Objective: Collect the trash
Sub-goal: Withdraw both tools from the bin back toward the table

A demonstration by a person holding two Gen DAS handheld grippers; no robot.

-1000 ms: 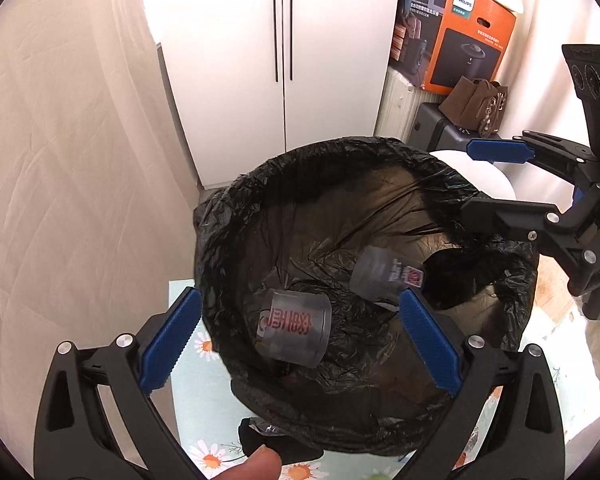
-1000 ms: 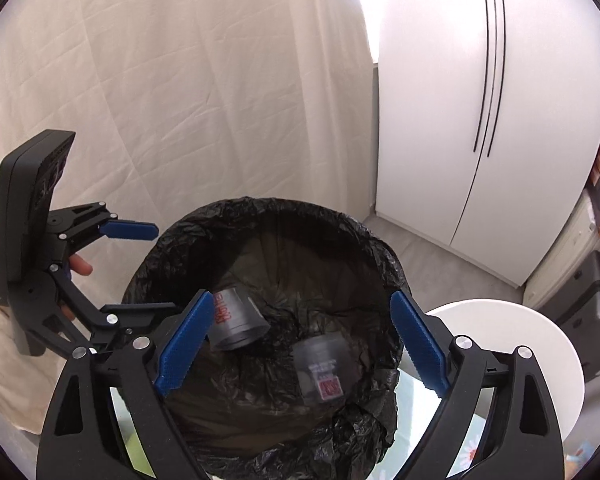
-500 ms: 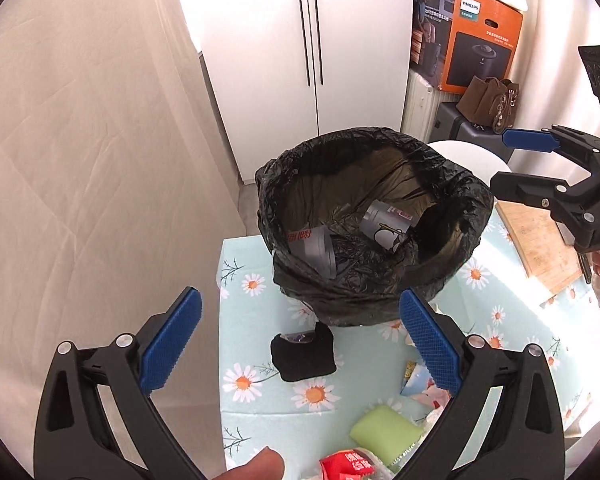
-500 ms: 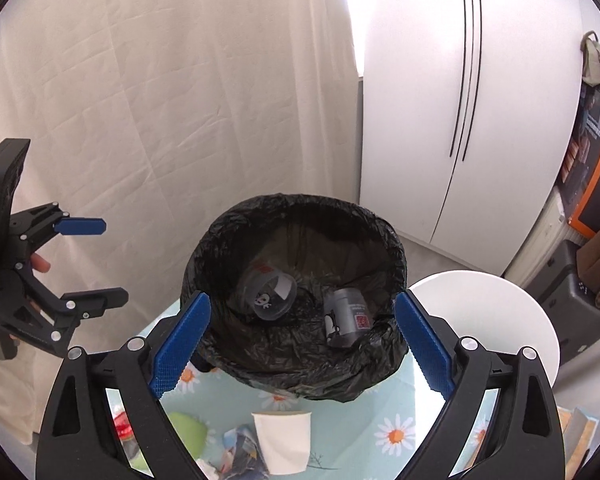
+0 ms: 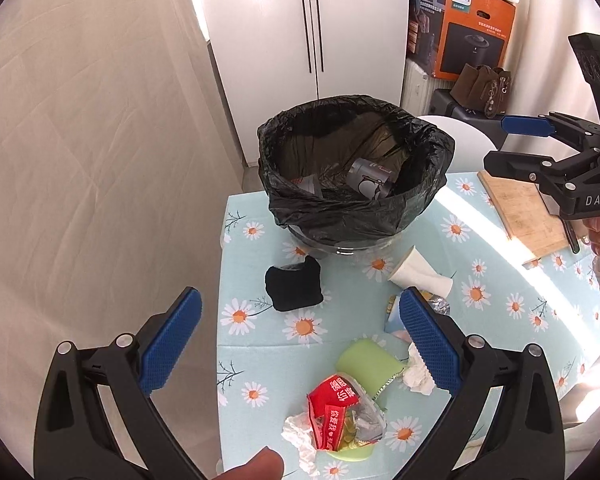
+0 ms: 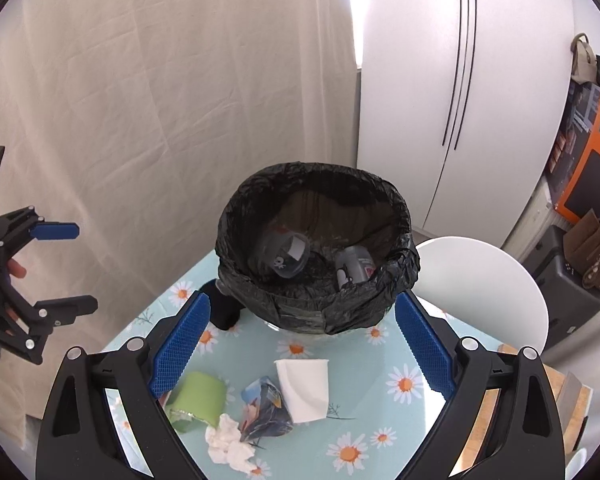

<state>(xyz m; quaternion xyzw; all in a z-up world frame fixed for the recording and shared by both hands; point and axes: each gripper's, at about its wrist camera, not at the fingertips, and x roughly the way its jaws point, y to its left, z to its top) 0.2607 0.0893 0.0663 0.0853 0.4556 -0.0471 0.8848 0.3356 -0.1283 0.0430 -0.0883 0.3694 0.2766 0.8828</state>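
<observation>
Table (image 5: 260,344) with daisy-print cloth holds everything. Bin with black bag liner (image 5: 354,184) sits at the far end, two clear plastic cups (image 6: 286,254) already lying inside.

Loose trash lies on the near half of the cloth. White paper cup (image 5: 418,274) on its side, just near of the bin. Green cup (image 5: 366,364) tipped over near the middle, with a red crinkly wrapper (image 5: 332,404) at its near side, over what looks like a second green cup. Black soft lump (image 5: 294,286), maybe cloth, left of the paper cup, close to the bin base. Blue crumpled packet (image 6: 266,410) between green cup and paper cup. White tissue wads (image 6: 230,442) nearest. Wooden board (image 5: 520,212) off to the right, not trash by the look of it.

Left gripper (image 5: 296,344) spread wide, holding nothing, above the near trash pile. Right gripper (image 6: 302,350) also spread wide and empty, over the paper cup and packet.

Handling guess: all light stuff. Paper cup crushes easily, pinch across the wall mid-body or at the rim. Wrapper and packet are slippery film, grab a bunched fold. Tissue is soft, pinch the thickest wad. Green cup is stiffer, take the rim.
</observation>
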